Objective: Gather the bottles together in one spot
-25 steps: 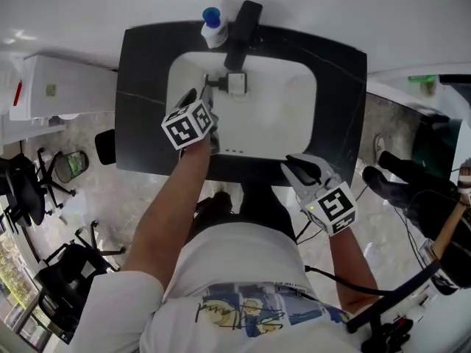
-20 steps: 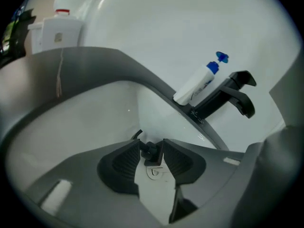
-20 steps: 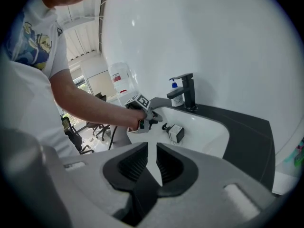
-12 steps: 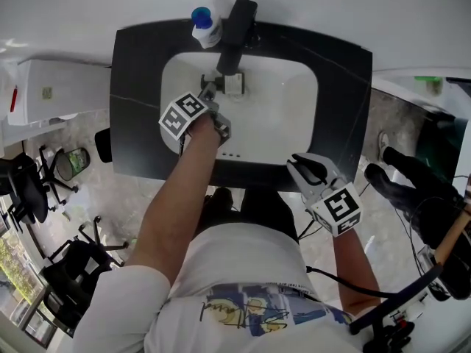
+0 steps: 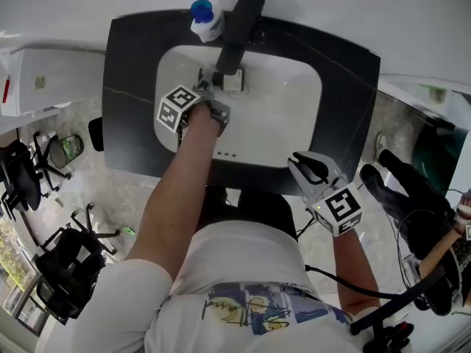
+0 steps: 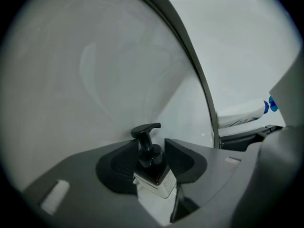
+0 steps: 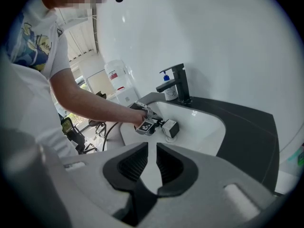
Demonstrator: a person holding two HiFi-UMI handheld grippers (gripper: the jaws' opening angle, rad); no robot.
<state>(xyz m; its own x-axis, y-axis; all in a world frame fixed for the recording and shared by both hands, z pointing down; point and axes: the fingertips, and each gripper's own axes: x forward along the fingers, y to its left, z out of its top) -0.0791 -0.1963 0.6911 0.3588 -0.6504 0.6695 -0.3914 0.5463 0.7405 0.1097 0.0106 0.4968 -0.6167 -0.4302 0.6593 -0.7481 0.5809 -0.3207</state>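
- No word or number can be read anywhere.
- The pump bottle (image 6: 153, 178) has a white label; its print is blurred.
- The blue-capped bottle (image 6: 240, 114) bears dark print, too small.
- The T-shirt (image 5: 243, 307) has a scrawled line, illegible.
- The marker cubes (image 5: 176, 109) (image 5: 340, 208) bear black-and-white square codes, no letters.

Pump bottle (image 6: 152, 169) in basin (image 5: 288, 118), before faucet (image 5: 240, 26); capped bottle (image 5: 205, 22) on counter (image 5: 347, 101), left of faucet.

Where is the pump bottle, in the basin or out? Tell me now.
In. The pump bottle is inside the white basin, just under the faucet spout.
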